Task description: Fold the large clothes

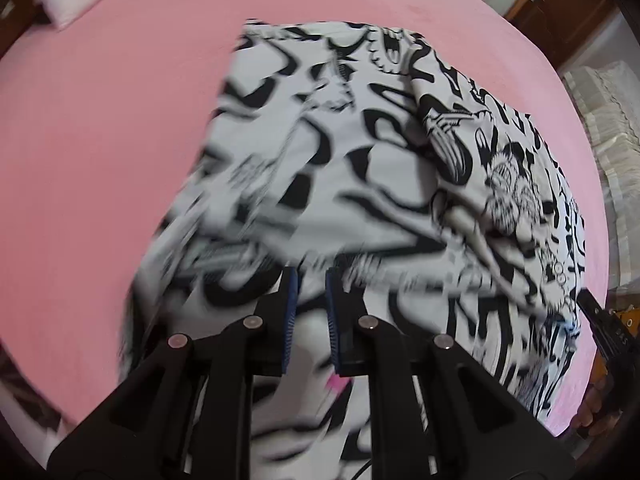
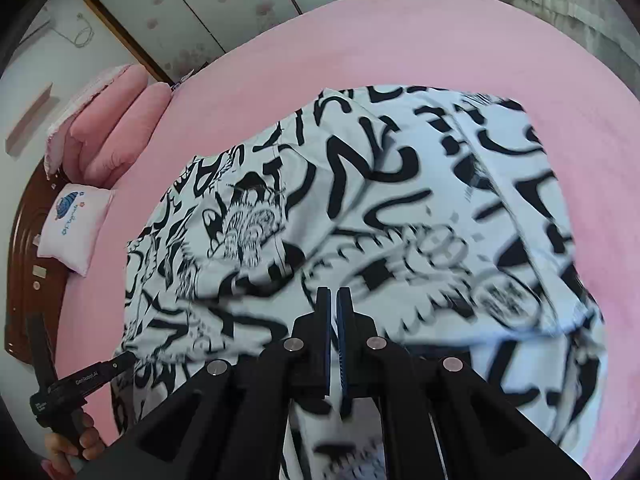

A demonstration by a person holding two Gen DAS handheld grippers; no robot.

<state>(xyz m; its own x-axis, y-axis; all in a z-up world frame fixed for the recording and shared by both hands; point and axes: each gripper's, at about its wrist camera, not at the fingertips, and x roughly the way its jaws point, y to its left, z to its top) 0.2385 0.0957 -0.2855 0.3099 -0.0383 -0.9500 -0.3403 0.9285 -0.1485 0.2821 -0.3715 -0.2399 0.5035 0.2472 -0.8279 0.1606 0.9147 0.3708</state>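
Observation:
A large white garment (image 1: 360,140) with bold black print lies spread on the pink bed (image 1: 100,140), its near edge lifted and blurred. My left gripper (image 1: 311,276) points steeply down, jaws nearly together, shut on that raised edge. In the right wrist view the same garment (image 2: 400,200) bunches up toward my right gripper (image 2: 334,292), whose blue pads are pressed on a thin layer of cloth. The left gripper (image 2: 124,360) also shows at the lower left, its tip at the garment's corner, held by a hand (image 2: 68,448). The right gripper (image 1: 596,316) meets the garment's right edge.
Two pink pillows (image 2: 112,120) and a small white cushion (image 2: 76,228) lie by the dark wooden headboard (image 2: 24,280). Bare pink sheet (image 2: 400,40) surrounds the garment. Flowered sliding doors (image 2: 200,12) stand behind the bed. Pale layered fabric (image 1: 612,120) hangs beyond the bed's right side.

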